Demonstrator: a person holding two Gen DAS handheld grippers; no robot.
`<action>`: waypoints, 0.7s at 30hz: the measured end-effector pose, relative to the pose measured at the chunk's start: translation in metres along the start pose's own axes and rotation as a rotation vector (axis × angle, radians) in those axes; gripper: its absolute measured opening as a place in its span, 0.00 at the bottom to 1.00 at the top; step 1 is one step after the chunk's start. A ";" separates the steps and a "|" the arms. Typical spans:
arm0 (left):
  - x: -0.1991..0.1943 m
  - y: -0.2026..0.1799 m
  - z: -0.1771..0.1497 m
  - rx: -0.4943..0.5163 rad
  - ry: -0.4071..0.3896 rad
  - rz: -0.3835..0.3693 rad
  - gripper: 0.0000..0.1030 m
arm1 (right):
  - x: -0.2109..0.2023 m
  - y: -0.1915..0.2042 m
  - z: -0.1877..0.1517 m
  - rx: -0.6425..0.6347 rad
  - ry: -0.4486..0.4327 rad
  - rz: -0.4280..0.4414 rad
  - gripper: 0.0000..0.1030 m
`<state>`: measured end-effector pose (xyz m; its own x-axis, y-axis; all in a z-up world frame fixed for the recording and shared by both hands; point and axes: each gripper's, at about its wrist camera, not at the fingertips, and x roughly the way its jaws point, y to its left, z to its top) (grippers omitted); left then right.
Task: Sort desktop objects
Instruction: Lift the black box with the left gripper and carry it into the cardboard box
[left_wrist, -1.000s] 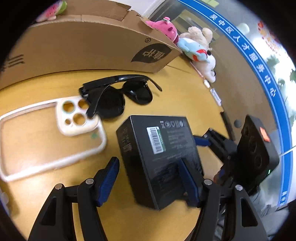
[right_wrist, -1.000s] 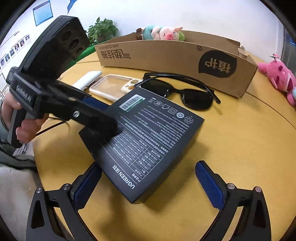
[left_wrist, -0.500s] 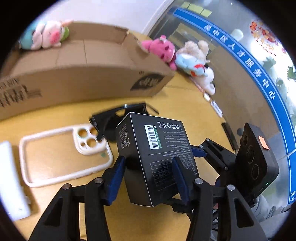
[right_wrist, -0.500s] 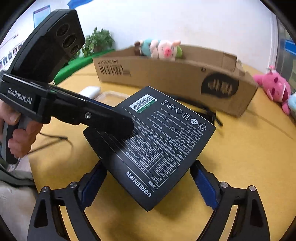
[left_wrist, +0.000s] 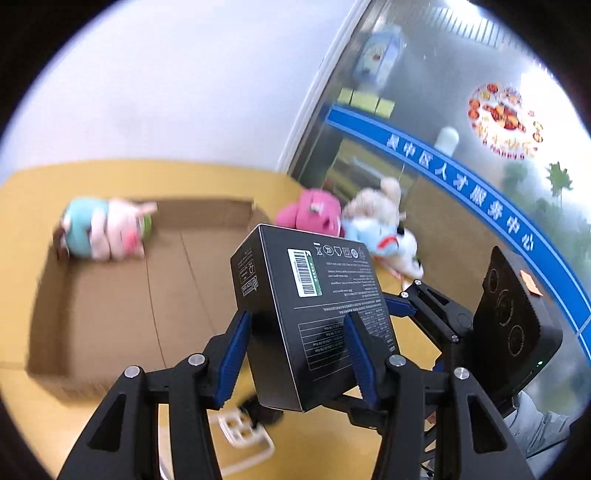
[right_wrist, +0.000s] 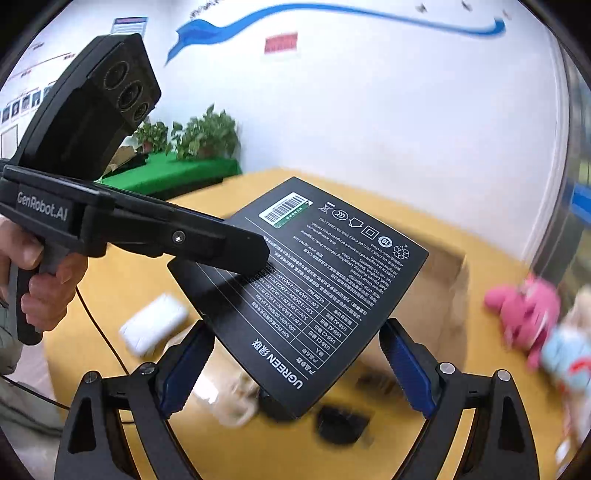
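Looking through my left camera, I see the black box (left_wrist: 310, 314) up in the air above the yellow table (left_wrist: 44, 424), in front of the cardboard box (left_wrist: 110, 288). My left gripper (left_wrist: 295, 354) squeezes it across its thin sides. The long way of the box runs away from me, barcode end far and tipped up. Next, my right camera: my right gripper (right_wrist: 295, 369) squeezes its wide sides. The near end reads "UGREEN"; the left tool's body reads "GenRobot.AI". Soft toys (right_wrist: 524, 310) lie blurry to the right.
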<state>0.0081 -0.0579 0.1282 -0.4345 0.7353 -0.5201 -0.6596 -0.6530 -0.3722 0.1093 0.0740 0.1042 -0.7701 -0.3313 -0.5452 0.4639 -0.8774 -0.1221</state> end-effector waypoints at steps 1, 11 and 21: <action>-0.001 0.000 0.011 0.008 -0.015 0.004 0.50 | 0.000 -0.003 0.012 -0.013 -0.019 -0.003 0.89; -0.012 0.021 0.099 0.076 -0.141 0.064 0.50 | 0.028 -0.040 0.122 -0.116 -0.117 -0.022 0.89; 0.034 0.067 0.166 0.041 -0.131 0.075 0.50 | 0.094 -0.095 0.188 -0.130 -0.106 -0.031 0.89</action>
<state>-0.1531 -0.0464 0.2129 -0.5578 0.7042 -0.4393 -0.6461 -0.7006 -0.3029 -0.0896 0.0615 0.2209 -0.8238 -0.3452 -0.4497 0.4864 -0.8378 -0.2480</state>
